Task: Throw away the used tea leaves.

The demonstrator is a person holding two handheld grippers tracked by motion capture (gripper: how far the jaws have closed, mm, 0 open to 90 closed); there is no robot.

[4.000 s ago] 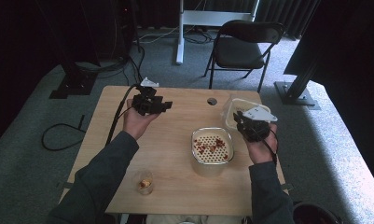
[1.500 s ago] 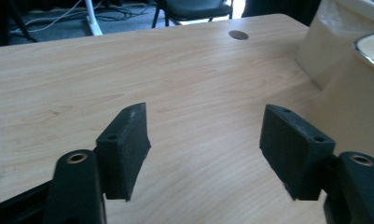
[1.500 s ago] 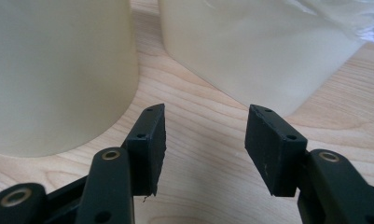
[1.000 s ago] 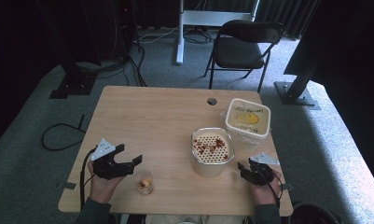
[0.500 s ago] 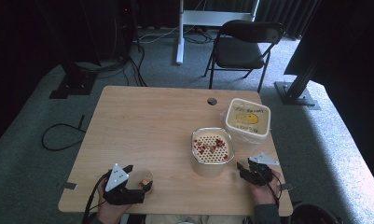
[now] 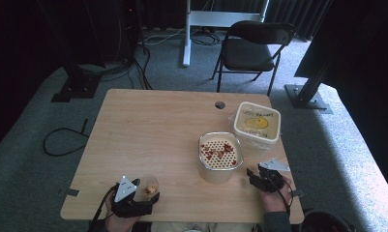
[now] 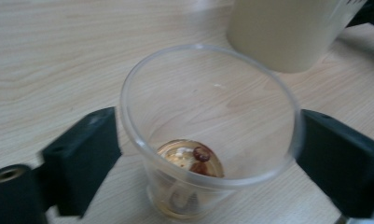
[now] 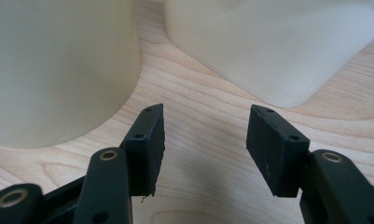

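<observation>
Small clear plastic cup standing upright near the front left corner of the pale wooden table, mouth up, long axis vertical, with a little amber liquid and a reddish morsel at its bottom. The left gripper brackets it: the jaws, which have just been closing a little, flank the rim on both sides, seemingly not yet pressing. The step appears to be the grasp; next, the jaws must close gently and the cup must be kept level. Farther right stands a cream tub with a perforated insert. The right gripper rests released, grasping nothing.
</observation>
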